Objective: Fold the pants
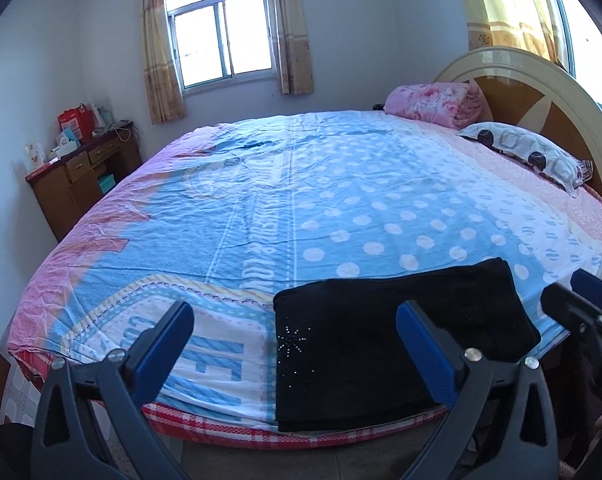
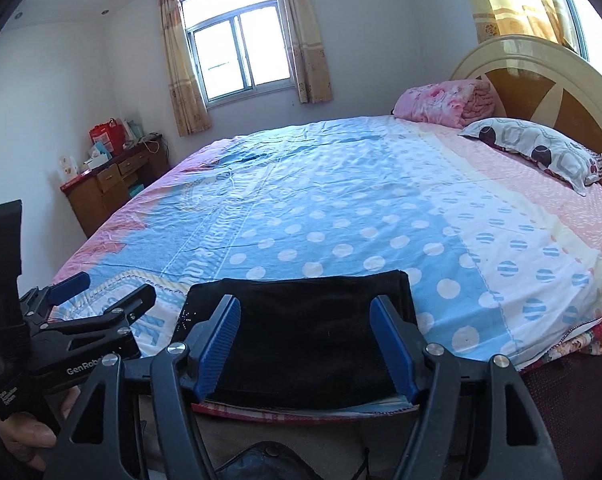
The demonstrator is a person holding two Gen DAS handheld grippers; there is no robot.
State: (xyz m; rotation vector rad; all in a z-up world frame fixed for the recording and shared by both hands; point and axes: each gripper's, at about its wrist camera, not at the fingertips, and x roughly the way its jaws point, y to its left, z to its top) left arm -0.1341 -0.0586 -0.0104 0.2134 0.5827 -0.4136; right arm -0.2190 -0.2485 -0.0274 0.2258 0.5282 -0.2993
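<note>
Left gripper (image 1: 295,344): jaws spread wide, blue pads bare, nothing between them; it hangs above the near edge of the bed, clear of the cloth. Right gripper (image 2: 305,344): jaws moderately apart, empty, raised over the same edge; the pads frame the pants from above without pressing on them.

Pants (image 1: 401,344): black, folded into a compact rectangle, lying flat on the bedsheet (image 1: 261,208) at the near edge of the bed. In the left wrist view the long axis runs from the near edge toward the far side of the bed, tilted slightly right; a small beaded starburst marks the left side of the bundle.

Beyond: blue-and-pink dotted sheet spread smooth; patterned pillow (image 1: 529,152) and rolled pink blanket (image 1: 433,104) by the curved headboard (image 1: 541,92) at right; wooden desk (image 1: 81,176) in the far left corner beneath a curtained window (image 1: 221,48).
</note>
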